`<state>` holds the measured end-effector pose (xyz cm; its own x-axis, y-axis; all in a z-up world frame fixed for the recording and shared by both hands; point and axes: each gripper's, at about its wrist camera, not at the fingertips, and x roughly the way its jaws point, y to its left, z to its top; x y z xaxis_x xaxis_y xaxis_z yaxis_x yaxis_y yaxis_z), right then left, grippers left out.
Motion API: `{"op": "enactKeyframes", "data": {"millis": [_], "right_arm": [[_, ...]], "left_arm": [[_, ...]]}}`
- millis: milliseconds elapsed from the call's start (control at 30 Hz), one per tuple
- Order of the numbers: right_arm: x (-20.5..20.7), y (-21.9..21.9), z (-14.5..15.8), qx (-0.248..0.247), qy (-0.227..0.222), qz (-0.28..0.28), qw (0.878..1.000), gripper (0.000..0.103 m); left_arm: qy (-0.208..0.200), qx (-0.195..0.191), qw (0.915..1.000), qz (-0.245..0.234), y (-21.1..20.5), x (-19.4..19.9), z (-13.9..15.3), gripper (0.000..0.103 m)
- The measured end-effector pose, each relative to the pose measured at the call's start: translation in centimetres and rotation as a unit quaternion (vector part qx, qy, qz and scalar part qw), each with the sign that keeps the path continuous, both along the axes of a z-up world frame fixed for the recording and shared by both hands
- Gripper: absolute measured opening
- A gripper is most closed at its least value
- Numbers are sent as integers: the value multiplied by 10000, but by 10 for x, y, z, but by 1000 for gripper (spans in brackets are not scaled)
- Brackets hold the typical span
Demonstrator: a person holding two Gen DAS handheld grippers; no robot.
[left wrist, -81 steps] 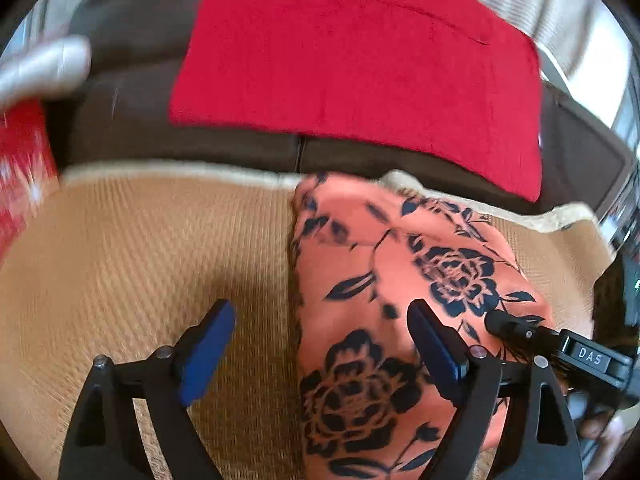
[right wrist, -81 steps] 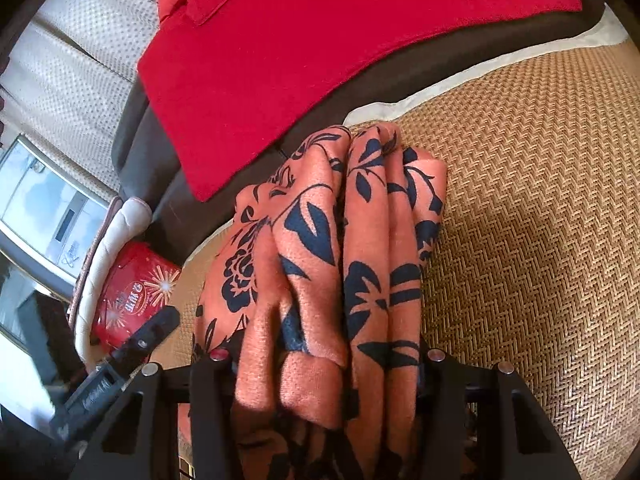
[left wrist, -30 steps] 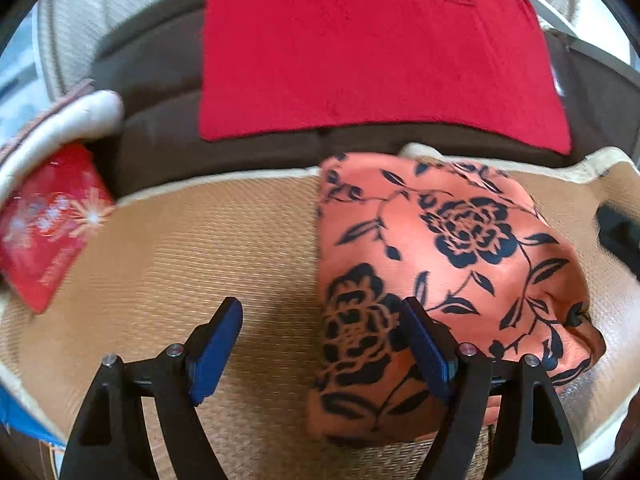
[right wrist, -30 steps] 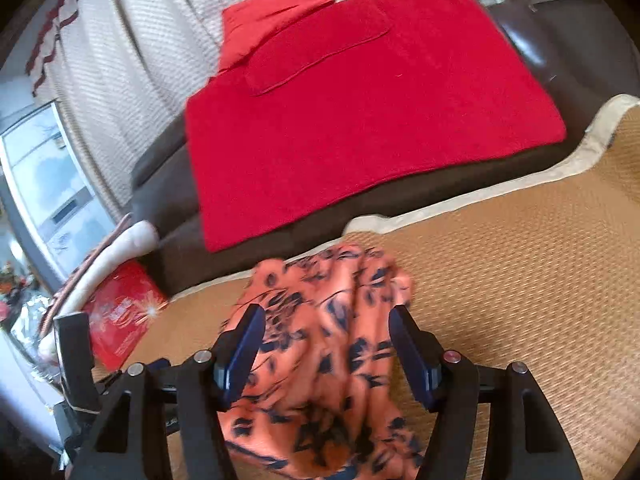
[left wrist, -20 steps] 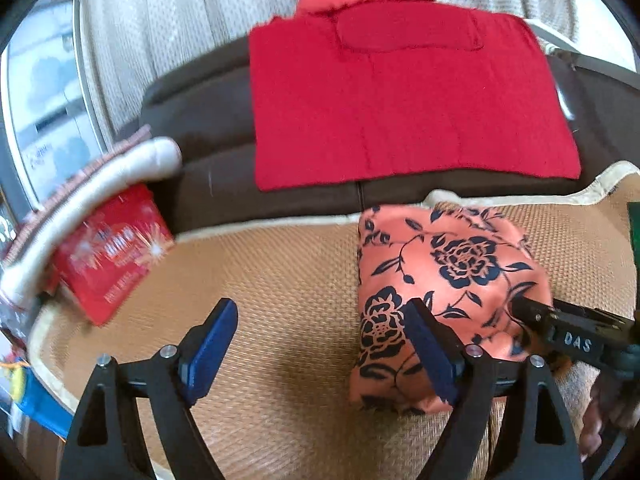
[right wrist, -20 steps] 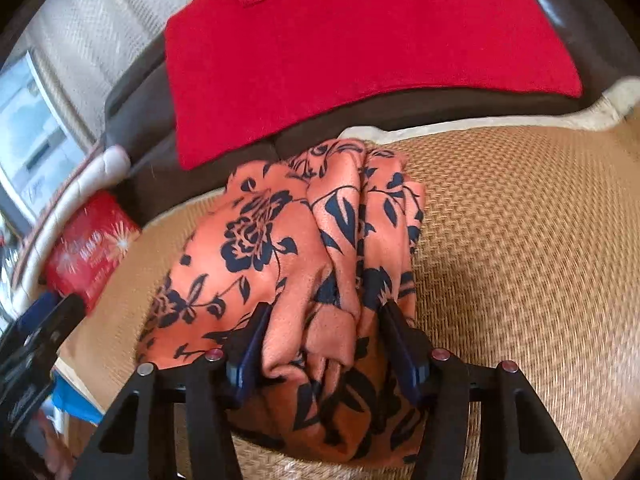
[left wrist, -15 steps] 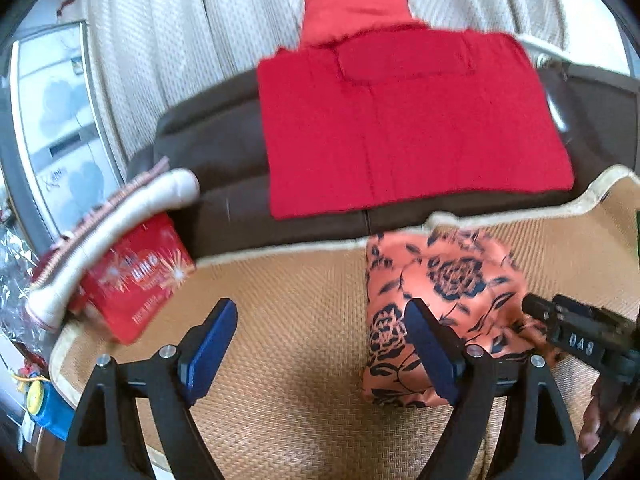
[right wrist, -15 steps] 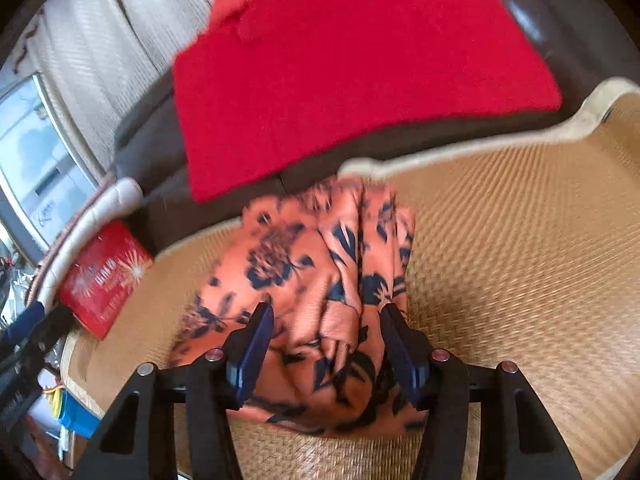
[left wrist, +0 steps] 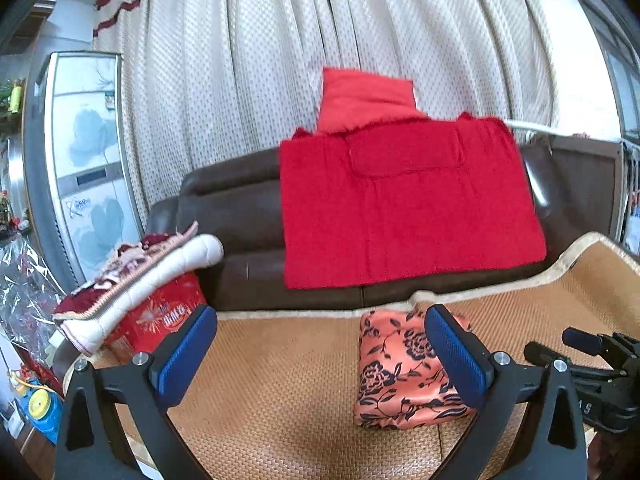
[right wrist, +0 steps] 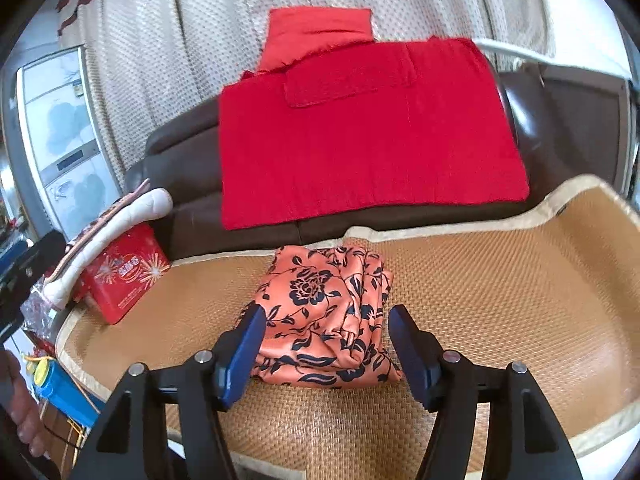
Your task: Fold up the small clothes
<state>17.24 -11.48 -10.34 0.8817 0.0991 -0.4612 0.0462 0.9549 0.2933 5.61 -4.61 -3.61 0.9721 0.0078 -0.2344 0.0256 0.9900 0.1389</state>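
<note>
**Both grippers clear of the folded floral bundle**

Left wrist view first: the left gripper stands at its widest, its jaws having just been opening, and nothing sits between the blue pads. The folded floral garment, orange with dark blue roses, lies flat on the woven mat, ahead of the gripper and off to the right, so the right-hand pad partly overlaps it in the picture. The pads are not pressing on it. At the right edge the other gripper's black body pokes in, just beside the bundle. Behind the mat runs the brown sofa back with a red towel draped over it, a cream curtain beyond. A red gift box sits at the mat's left end under a rolled quilt.

Over to the right wrist view: the right gripper is moderately spread, jaws just been opening, and the garment lies on the mat straight ahead. Its near edge shows between the two pads, yet there is a visible gap on each side, so it is not gripped. The bundle's loose folds face this camera. The red box is well off to the left, and a hand shows at the lower left edge.
</note>
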Motion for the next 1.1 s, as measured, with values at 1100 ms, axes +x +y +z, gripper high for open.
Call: {"op": "enactKeyframes", "data": {"millis": [1100], "right_arm": [[-112,28,93,-578,-759,-145,9953,73]], "left_arm": [[-601,-358,9976,4,22,-83,57,103]]}}
